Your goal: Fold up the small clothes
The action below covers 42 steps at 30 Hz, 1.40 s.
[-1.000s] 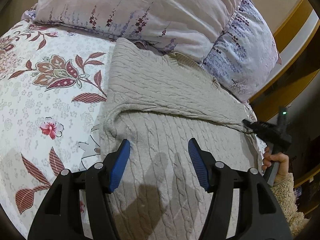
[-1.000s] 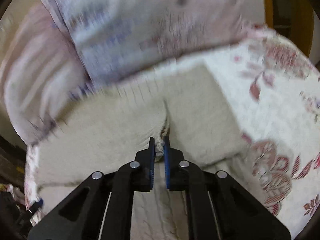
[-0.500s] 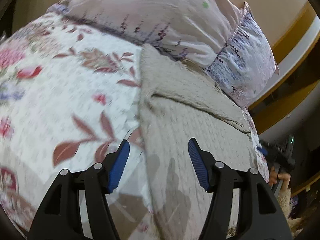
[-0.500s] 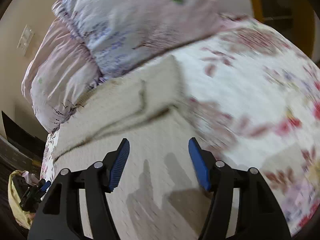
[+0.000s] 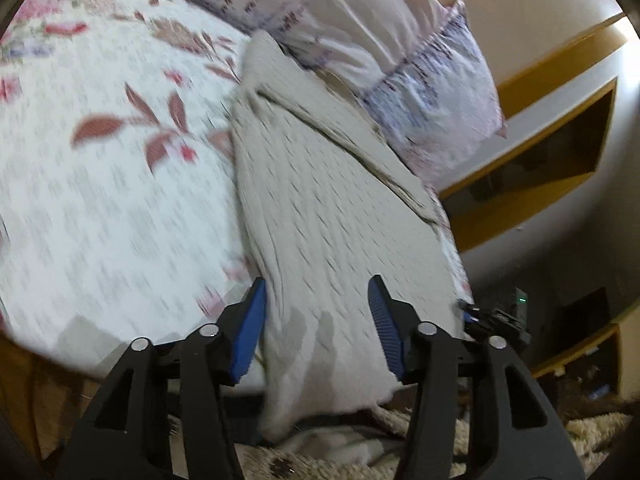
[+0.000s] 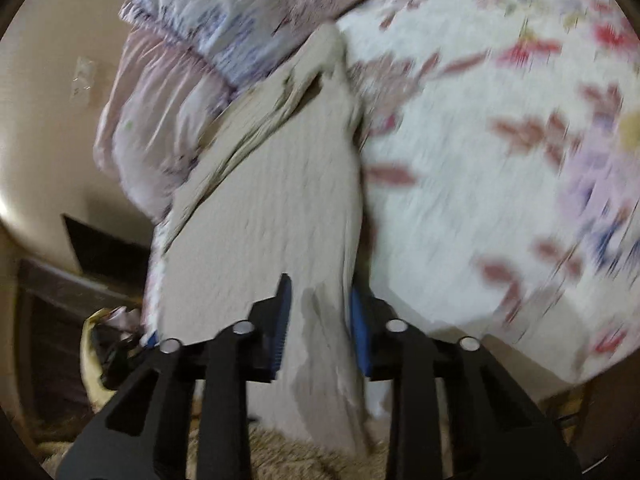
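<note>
A beige cable-knit sweater (image 5: 332,208) lies on the floral bedspread (image 5: 100,200), its sleeves folded in and its hem hanging over the bed's near edge. My left gripper (image 5: 318,316) is at one hem corner. Its jaws are closing, with the fabric between the blue pads (image 5: 252,320) but not pinched. In the right wrist view the sweater (image 6: 272,208) runs away toward the pillows. My right gripper (image 6: 320,316) is at the other hem corner. Its jaws are closing too, and a flat strip of hem lies between them. The right gripper (image 5: 496,316) also shows at the left view's right side.
Two floral pillows (image 5: 340,12) sit against the wall just beyond the sweater's collar end. A wooden shelf unit (image 5: 560,148) stands to the right of the bed. A shaggy beige rug (image 6: 320,456) covers the floor below the bed's edge.
Both grippers pulled back from the sweater's middle to its hem at the bed's edge. The right one let go of the folded sleeve, opened wide, then narrowed. The left jaws narrowed a little.
</note>
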Tool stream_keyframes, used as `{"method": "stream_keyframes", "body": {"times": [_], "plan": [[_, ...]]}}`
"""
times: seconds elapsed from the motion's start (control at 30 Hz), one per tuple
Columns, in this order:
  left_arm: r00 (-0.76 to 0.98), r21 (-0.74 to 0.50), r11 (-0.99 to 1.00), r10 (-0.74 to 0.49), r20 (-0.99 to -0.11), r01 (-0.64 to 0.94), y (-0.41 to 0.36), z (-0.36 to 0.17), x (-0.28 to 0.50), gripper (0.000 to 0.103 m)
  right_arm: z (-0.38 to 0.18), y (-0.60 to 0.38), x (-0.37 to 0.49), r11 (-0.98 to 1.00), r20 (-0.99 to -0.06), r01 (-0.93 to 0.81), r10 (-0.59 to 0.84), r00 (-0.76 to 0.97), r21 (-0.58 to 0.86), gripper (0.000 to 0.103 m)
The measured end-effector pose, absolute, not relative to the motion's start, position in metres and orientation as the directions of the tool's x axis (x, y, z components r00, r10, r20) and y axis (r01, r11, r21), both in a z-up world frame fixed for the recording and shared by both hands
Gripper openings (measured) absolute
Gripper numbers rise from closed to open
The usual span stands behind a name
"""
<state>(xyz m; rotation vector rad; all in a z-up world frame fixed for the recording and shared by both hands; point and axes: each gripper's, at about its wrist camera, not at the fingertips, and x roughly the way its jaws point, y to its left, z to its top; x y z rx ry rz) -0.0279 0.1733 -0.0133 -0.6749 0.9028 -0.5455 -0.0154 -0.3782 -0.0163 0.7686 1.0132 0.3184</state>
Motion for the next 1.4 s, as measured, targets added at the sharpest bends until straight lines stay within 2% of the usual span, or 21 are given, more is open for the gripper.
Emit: {"method": "stream_keyframes", "body": {"times": [0.13, 0.3, 0.37, 0.4, 0.43, 0.67, 0.9, 1.13, 1.4], "plan": [[0.453, -0.772, 0.617, -0.738, -0.501, 0.151, 0.165, -0.023, -0.040, 0.043, -0.019, -0.363, -0.030, 0.681, -0.616, 0.051, 0.626, 0.478, 0.731, 0.018], [0.414, -0.779, 0.602, -0.763, -0.497, 0.176, 0.154, -0.024, -0.047, 0.042, -0.006, -0.346, -0.046, 0.717, -0.626, -0.026, 0.625, 0.467, 0.697, 0.016], [0.400, -0.765, 0.614, -0.762, -0.510, 0.194, 0.148, -0.023, -0.048, 0.032, 0.000, -0.342, -0.048, 0.735, -0.631, -0.050, 0.613, 0.475, 0.677, 0.009], [0.398, -0.753, 0.627, -0.753, -0.523, 0.197, 0.146, -0.022, -0.048, 0.017, 0.005, -0.339, -0.048, 0.752, -0.633, -0.065, 0.595, 0.496, 0.656, 0.008], [0.401, -0.734, 0.649, -0.738, -0.543, 0.200, 0.144, -0.021, -0.047, 0.007, 0.011, -0.338, -0.049, 0.766, -0.629, -0.076, 0.576, 0.522, 0.638, 0.008], [0.511, -0.644, 0.733, -0.649, -0.565, 0.218, 0.151, 0.011, -0.031, 0.006, 0.068, -0.325, -0.048, 0.891, -0.551, -0.144, 0.387, 0.739, 0.431, 0.007], [0.669, -0.535, 0.816, -0.525, -0.526, 0.219, 0.164, 0.060, 0.004, 0.005, 0.104, -0.308, -0.026, 0.969, -0.428, -0.119, 0.204, 0.880, 0.218, 0.007], [0.769, -0.420, 0.870, -0.449, -0.455, 0.260, 0.156, 0.109, 0.059, 0.005, 0.133, -0.299, 0.019, 0.984, -0.338, -0.058, 0.114, 0.934, 0.171, 0.007], [0.781, -0.419, 0.877, -0.427, -0.455, 0.235, 0.153, 0.118, 0.123, 0.005, 0.140, -0.296, 0.074, 0.984, -0.331, -0.024, 0.082, 0.940, 0.175, 0.007]]}}
